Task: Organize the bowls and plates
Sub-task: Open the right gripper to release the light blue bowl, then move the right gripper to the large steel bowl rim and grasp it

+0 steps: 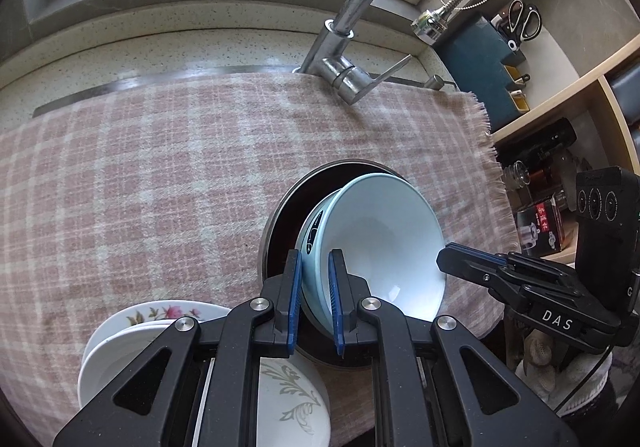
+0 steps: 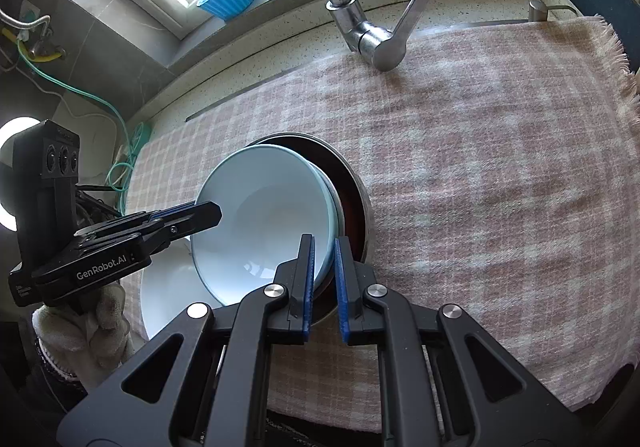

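One pale blue bowl (image 1: 384, 243), one metal bowl (image 1: 280, 223), two white plates (image 1: 292, 399), two tools (image 1: 314, 299).

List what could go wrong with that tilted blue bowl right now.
1. The light blue bowl sits tilted inside the metal bowl, pinched at opposite rim edges by the left gripper and right gripper; uneven pulling may let it slip.
2. If dropped, it may knock the floral plates close beside it.
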A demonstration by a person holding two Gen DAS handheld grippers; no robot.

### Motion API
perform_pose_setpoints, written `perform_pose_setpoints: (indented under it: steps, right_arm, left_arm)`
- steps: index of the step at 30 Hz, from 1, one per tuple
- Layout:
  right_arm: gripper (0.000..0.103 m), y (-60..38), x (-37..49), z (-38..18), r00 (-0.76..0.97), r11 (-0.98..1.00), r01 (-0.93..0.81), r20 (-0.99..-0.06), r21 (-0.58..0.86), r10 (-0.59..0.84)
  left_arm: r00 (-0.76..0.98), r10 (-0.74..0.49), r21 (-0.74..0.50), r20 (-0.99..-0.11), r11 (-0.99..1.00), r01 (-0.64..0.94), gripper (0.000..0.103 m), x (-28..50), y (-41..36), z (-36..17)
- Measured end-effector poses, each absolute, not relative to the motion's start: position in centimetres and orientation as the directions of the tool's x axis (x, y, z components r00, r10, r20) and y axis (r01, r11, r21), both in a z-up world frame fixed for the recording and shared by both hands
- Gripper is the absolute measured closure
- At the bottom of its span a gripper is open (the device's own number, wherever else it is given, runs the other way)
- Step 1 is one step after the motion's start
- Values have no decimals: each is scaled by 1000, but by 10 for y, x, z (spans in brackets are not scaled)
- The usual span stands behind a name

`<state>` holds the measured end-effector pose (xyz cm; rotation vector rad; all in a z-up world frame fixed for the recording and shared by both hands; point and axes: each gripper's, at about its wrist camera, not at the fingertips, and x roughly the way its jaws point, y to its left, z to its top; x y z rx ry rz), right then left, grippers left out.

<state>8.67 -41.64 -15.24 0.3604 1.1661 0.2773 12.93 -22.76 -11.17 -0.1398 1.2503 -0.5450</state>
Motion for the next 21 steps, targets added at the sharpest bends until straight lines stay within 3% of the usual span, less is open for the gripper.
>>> perform_pose_setpoints:
  steps: [3,5,7,11,16,18,21]
  right_arm:
    - [83,-416,85,-149,380,913,-34,-840,406,387]
    - [63,-416,85,-146,395,917,-41,-836,397,380]
    - [52,-417,83,-141,417,919,-49,-828,392,375]
    - [40,-416,80,-130,455,934,-58,-823,353,339]
    - [27,-413,75,-115,519,966,-57,-819,253,245]
    - [20,-411,73,-111,540,977,-55,-817,206,203]
    - [19,-409,71,-106,563,985,-58,-809,161,166]
  left_arm:
    - [213,-461,-385,-862,867,317,92,129,-227,-110]
    - [221,-460,-383,-860,868,316,91,129,-226,-108]
    - [228,-461,-383,-857,868,316,91,128,-226,-106]
    - [243,-459,-376,-854,870,320,90,127,-223,-102]
    - [292,-442,-346,-848,880,326,68,124,-218,-93]
    - [310,-433,-332,-847,884,329,63,124,-216,-90]
    - [327,-418,-313,-848,891,329,59,125,-211,-87]
